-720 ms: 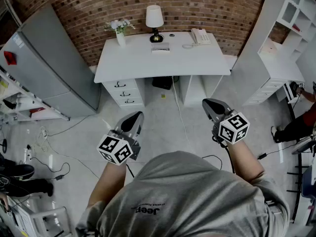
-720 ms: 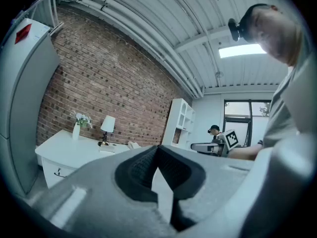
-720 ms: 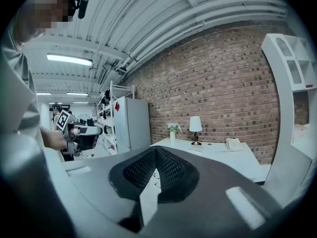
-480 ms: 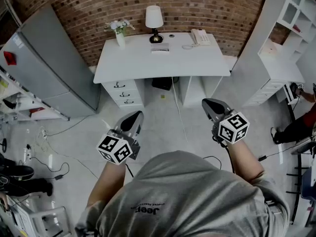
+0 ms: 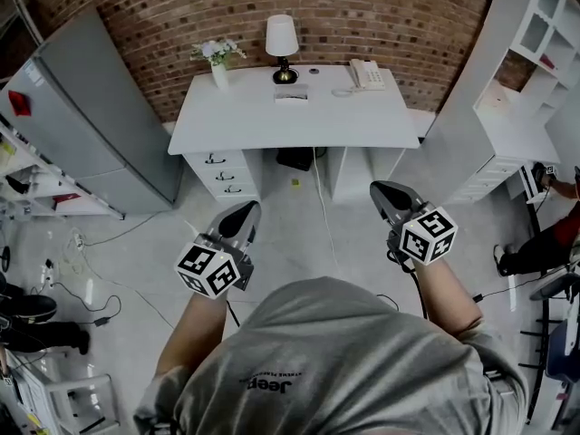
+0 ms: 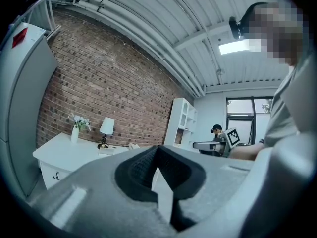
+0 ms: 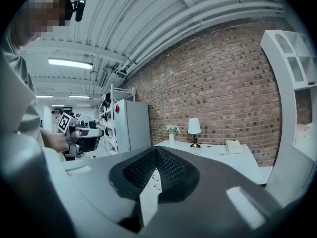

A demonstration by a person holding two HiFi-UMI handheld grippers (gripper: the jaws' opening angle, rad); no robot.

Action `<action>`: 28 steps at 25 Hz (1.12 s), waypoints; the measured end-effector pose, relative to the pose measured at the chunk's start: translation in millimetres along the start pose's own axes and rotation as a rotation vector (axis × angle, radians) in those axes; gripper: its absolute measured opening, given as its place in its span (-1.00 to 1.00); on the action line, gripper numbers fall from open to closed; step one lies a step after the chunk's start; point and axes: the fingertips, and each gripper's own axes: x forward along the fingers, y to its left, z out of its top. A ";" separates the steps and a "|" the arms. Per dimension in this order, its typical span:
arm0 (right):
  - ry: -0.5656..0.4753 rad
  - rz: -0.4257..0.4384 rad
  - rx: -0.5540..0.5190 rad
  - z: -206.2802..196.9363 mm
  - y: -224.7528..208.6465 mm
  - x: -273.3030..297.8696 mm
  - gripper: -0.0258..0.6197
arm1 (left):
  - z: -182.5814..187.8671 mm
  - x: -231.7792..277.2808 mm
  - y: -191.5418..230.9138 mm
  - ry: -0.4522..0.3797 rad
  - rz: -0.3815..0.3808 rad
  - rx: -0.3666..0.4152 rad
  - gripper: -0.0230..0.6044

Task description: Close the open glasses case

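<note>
A small flat grey case (image 5: pixel 292 93), which may be the glasses case, lies on the white desk (image 5: pixel 290 125) in front of the lamp (image 5: pixel 281 39); it is too small to tell whether its lid is up. Both grippers hang over the floor, well short of the desk and pointing toward it. The left gripper (image 5: pixel 246 210) is shut with nothing in it, as its own view shows (image 6: pixel 157 151). On the other side the right gripper (image 5: pixel 381 189) is also shut and empty (image 7: pixel 156 153). The desk (image 7: pixel 213 155) shows beyond its jaws.
On the desk stand a vase of flowers (image 5: pixel 217 57) and a white telephone (image 5: pixel 367 72); drawers (image 5: pixel 222 172) sit under its left side. A grey cabinet (image 5: pixel 86 116) stands at the left, white shelving (image 5: pixel 521 71) at the right. Cables (image 5: pixel 91 279) trail over the floor. Another person (image 5: pixel 544 238) sits at the right edge.
The head view has drifted slightly. Both grippers stay shut and keep their places before the person.
</note>
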 end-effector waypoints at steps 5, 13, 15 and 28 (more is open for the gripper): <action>-0.019 0.013 -0.023 9.1 -15.6 -10.3 -0.89 | 1.6 14.6 -11.6 -0.011 0.022 0.006 -0.94; -0.047 0.060 -0.070 21.8 -37.3 -30.1 -0.89 | -2.2 47.7 -44.2 -0.025 0.025 0.002 -0.94; -0.059 0.073 -0.079 26.0 -41.2 -32.8 -0.89 | -3.6 54.7 -48.8 -0.019 0.025 -0.003 -0.94; -0.036 0.072 -0.058 19.2 -59.2 53.1 -0.89 | -2.1 83.5 37.1 -0.012 0.001 -0.022 -0.94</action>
